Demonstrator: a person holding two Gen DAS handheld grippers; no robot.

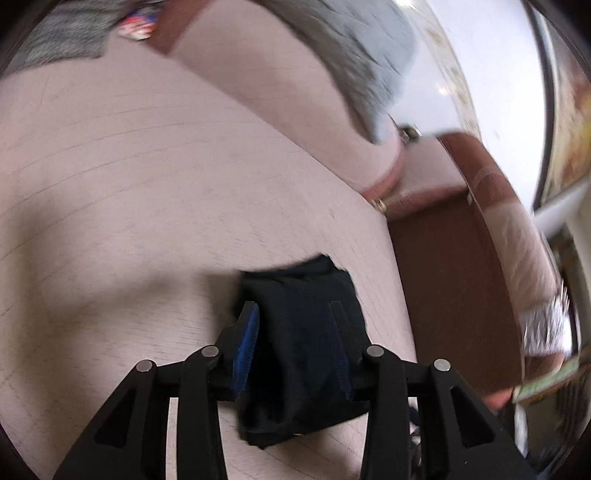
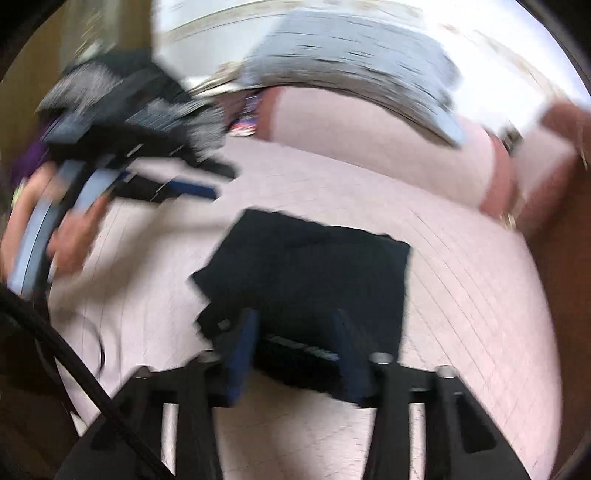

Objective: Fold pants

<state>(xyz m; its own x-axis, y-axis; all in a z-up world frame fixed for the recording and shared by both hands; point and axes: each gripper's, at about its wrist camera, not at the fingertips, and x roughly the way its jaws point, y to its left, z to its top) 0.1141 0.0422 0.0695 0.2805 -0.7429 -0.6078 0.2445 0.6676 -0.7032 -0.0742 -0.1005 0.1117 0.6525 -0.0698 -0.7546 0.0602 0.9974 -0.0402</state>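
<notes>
The black pants (image 2: 310,266) lie folded into a small dark rectangle on the pale pink bed cover (image 2: 461,295). In the left wrist view the pants (image 1: 295,325) show as a dark bundle between and beyond my fingers. My left gripper (image 1: 293,314) is open above the bundle, its blue pads spread wide. My right gripper (image 2: 295,321) is open too, hovering over the near edge of the folded pants. The left gripper (image 2: 122,162) and the hand holding it appear blurred at the upper left of the right wrist view.
A grey blanket (image 1: 343,48) drapes over a pink pillow (image 1: 280,92) at the head of the bed. A brown wooden bed frame (image 1: 450,280) runs along the right. A small patterned item (image 1: 138,24) lies near the far edge.
</notes>
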